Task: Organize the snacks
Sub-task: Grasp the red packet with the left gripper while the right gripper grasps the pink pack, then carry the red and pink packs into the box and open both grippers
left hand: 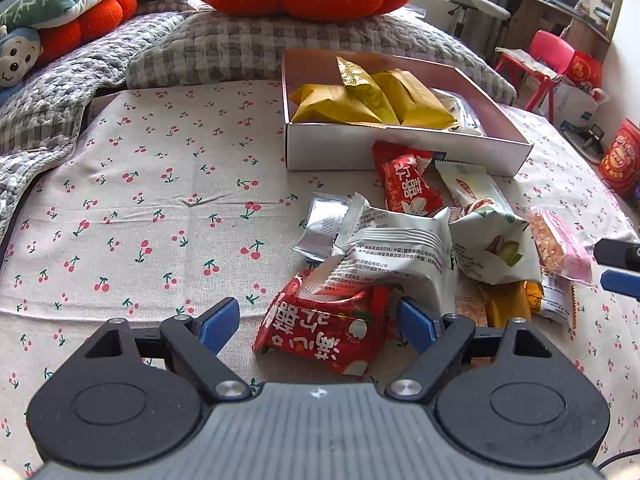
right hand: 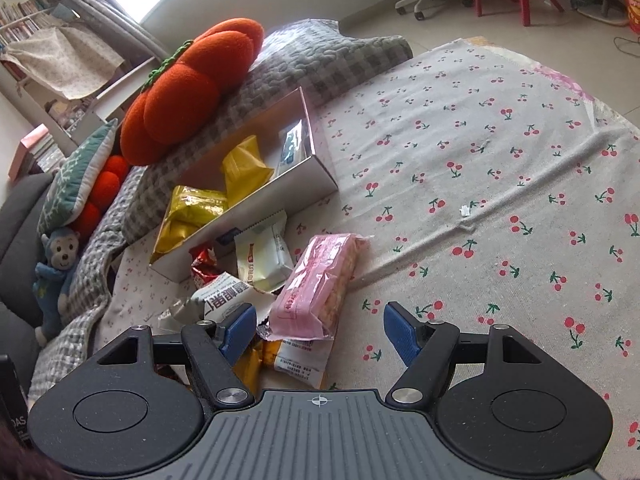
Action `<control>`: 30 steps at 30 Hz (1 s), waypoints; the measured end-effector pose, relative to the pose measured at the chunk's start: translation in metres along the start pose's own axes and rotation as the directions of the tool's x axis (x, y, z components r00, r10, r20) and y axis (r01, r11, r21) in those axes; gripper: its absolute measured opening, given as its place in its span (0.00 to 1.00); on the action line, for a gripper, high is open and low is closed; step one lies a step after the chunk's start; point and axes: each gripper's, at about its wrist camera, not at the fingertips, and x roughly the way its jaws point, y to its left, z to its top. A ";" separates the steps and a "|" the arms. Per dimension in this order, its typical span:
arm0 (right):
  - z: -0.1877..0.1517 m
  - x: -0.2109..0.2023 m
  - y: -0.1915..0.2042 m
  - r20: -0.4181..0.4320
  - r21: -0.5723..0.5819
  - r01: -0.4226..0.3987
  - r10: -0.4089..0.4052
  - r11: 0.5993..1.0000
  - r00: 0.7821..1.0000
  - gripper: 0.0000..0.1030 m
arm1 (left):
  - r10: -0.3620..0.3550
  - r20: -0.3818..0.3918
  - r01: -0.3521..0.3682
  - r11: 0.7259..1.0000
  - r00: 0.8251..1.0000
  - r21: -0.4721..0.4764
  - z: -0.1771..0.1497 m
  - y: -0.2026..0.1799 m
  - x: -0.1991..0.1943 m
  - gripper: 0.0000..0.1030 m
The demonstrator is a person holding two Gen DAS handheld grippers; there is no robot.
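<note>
Only from the left wrist, red packet between parted left gripper fingers.

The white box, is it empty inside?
No, the white box already holds several yellow snack packets lying inside it, with more snacks piled loose on the cloth in front.

In the left wrist view, the orange packet lies mostly buried under the pistachio packet near the right. The right gripper is cut off by the right edge. The white box's near wall hides its yellow packets' lower parts.
</note>
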 end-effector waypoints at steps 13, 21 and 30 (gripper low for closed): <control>0.009 0.034 0.026 0.005 -0.091 0.057 -0.057 0.994 0.998 0.69 | -0.028 -0.004 0.028 0.999 1.000 -0.030 -0.002 0.007 0.006 0.56; 0.002 0.034 0.033 0.036 -0.207 0.094 -0.088 0.974 0.995 0.31 | -0.055 0.015 0.056 0.994 0.998 -0.094 -0.005 0.027 -0.010 0.48; 0.002 0.020 0.032 0.049 -0.203 0.065 -0.056 0.977 0.997 0.30 | -0.091 0.033 0.094 0.989 0.995 -0.118 -0.005 0.028 -0.025 0.48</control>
